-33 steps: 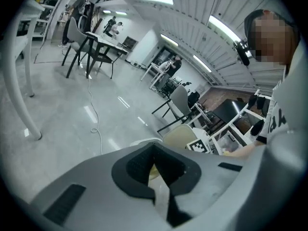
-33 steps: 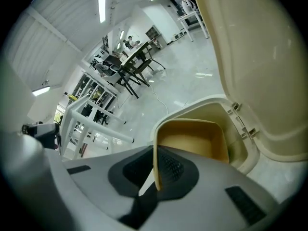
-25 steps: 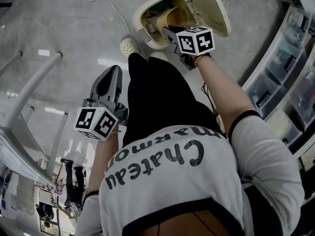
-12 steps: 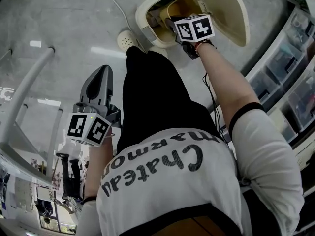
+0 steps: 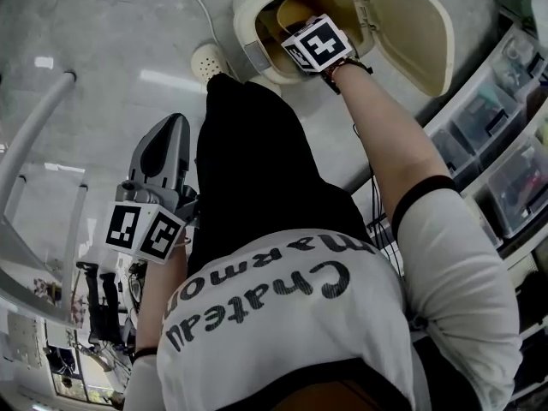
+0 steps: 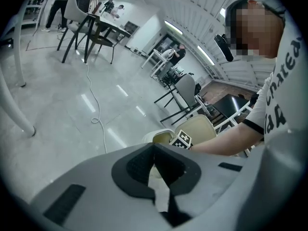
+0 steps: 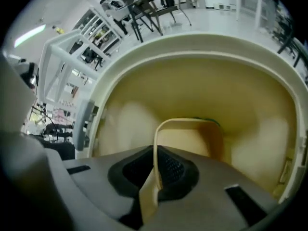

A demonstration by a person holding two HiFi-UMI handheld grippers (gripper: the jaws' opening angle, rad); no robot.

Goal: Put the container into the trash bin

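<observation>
Container (image 7: 190, 141) hangs in the trash bin (image 7: 202, 76) beyond my fingers (image 7: 174, 168), rim clamped by my steeply down-tilted right gripper (image 7: 153, 174).

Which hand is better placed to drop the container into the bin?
Right. The right gripper is shut on the container wall, inside the open trash bin; the left gripper hangs beside the person's leg, away from it.

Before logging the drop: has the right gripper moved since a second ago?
Yes: the right gripper has sunk deeper into the trash bin, past its rim.

The right gripper's (image 7: 155, 154) fingers (image 7: 177, 171) hide the container's (image 7: 192, 141) base.
</observation>
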